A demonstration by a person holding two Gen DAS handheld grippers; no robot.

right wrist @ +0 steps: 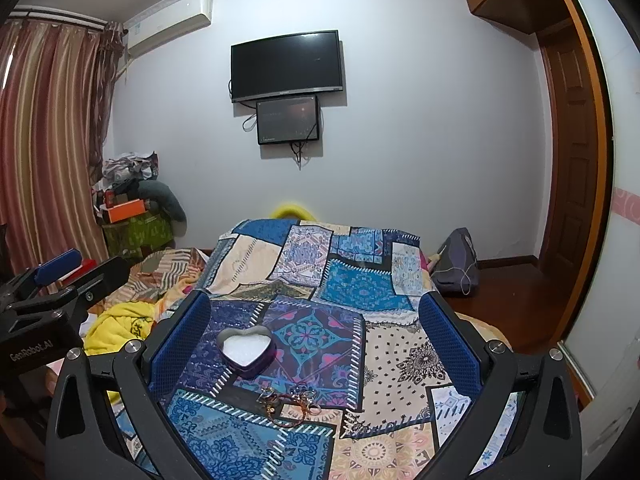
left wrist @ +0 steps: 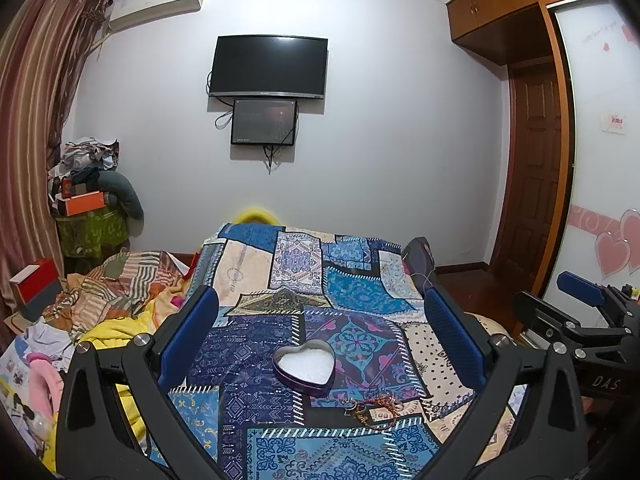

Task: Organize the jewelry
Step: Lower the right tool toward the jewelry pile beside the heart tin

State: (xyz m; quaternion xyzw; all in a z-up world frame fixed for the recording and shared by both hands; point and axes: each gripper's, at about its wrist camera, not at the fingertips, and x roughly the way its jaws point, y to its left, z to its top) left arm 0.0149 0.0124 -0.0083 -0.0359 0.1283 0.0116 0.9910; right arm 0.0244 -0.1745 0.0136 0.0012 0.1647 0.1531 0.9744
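A heart-shaped purple tin (left wrist: pixel 304 367) with white filling lies open on the patchwork cloth (left wrist: pixel 352 292). Just in front of it sits a small tangle of jewelry (left wrist: pixel 370 407), with rings and a reddish chain. My left gripper (left wrist: pixel 320 320) hovers above the cloth, open and empty, the tin between its blue fingers. In the right wrist view the tin (right wrist: pixel 247 350) lies left of centre and the jewelry (right wrist: pixel 290 402) nearer the camera. My right gripper (right wrist: pixel 314 314) is also open and empty. Each gripper shows at the edge of the other's view: right gripper (left wrist: pixel 580 300), left gripper (right wrist: pixel 58 266).
The patchwork cloth (right wrist: pixel 360 288) covers a bed. Rumpled blankets and a yellow garment (left wrist: pixel 116 328) lie to the left. A pile of boxes and clothes (left wrist: pixel 88 196) stands in the left corner. A dark bag (right wrist: pixel 458 266) sits on the floor at right, near a wooden door (right wrist: pixel 572 152).
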